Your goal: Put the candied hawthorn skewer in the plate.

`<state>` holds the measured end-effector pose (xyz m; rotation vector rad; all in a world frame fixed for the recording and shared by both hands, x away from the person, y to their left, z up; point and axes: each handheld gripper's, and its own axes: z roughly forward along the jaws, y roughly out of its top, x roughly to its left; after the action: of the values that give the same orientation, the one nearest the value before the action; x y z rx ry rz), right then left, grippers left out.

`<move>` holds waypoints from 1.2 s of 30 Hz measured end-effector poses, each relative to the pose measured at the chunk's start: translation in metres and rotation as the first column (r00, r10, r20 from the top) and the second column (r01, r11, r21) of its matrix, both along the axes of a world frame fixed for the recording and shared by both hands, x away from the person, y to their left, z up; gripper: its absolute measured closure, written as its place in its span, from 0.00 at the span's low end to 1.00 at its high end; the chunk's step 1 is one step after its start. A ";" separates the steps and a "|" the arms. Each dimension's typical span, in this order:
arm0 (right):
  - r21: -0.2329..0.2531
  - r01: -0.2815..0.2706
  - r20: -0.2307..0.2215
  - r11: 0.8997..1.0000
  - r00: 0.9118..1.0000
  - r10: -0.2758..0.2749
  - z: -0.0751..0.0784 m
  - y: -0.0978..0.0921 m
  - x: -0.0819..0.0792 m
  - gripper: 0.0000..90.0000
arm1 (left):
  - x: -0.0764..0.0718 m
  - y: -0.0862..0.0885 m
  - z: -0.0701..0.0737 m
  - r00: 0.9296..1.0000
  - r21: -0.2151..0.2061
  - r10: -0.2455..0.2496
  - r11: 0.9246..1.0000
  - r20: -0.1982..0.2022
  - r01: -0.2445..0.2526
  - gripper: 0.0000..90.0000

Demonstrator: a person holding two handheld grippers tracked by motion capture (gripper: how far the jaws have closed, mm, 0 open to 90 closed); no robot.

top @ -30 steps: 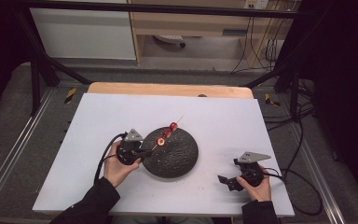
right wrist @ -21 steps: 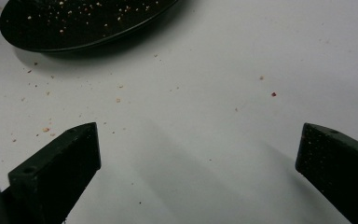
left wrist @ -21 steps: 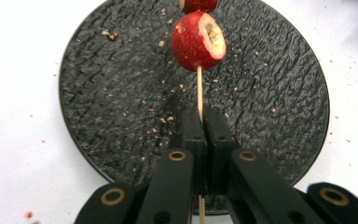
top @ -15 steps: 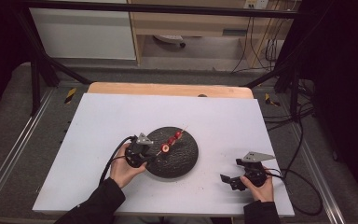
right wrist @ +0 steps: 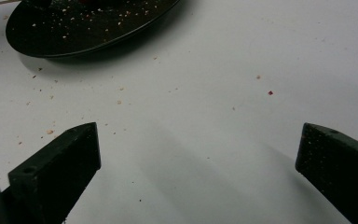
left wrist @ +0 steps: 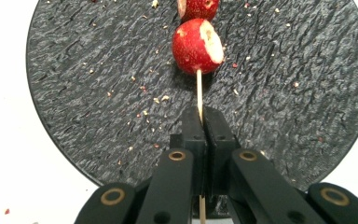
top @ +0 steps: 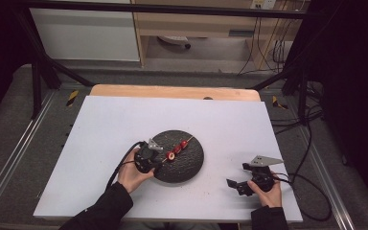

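A thin wooden skewer threaded with red radish pieces lies across a round dark slate plate near the middle of the table. My left gripper is at the plate's left rim, shut on the skewer's bare end. The radish pieces sit over the plate, just beyond the jaws. My right gripper rests low over the white tabletop to the right of the plate, open, nothing between its fingers.
Crumbs and red specks dot the white tabletop and the plate's surface. A wooden strip borders the table's far edge. Black cables trail off the right side.
My left gripper has drawn back toward the plate's near-left rim and lowered, bringing the skewer down flatter over the plate. The right gripper has stayed in place, open.
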<state>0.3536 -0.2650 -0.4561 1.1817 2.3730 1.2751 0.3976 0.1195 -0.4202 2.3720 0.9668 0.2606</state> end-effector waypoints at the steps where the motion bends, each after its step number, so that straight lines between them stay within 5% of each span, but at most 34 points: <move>1: 0.003 0.003 -0.002 1.000 1.000 -0.003 0.000 0.000 0.000 0.01 | 0.000 0.000 -0.001 1.000 0.002 0.000 1.000 0.000 0.000 0.98; 11: 0.009 0.006 0.000 1.000 1.000 -0.006 0.000 -0.001 0.000 0.01 | -0.001 0.004 0.003 1.000 -0.036 -0.013 0.999 0.007 0.014 0.89; 19: 0.019 0.014 -0.002 1.000 1.000 -0.014 0.000 -0.001 0.000 0.01 | -0.005 0.020 0.013 0.999 -0.098 -0.039 0.994 0.025 0.041 0.61; 27: 0.022 0.024 -0.003 0.999 1.000 -0.024 0.001 -0.002 -0.001 0.01 | -0.014 0.051 0.019 0.993 -0.137 -0.051 0.988 0.103 0.065 0.31; 36: 0.031 0.030 0.000 0.999 1.000 -0.030 0.001 -0.003 -0.001 0.01 | -0.025 0.099 0.012 0.990 -0.166 0.011 0.986 0.139 0.012 0.11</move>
<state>0.3531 -0.2680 -0.4547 1.2207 2.3349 1.3071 0.3729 0.2180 -0.4080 2.1708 0.8867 0.3281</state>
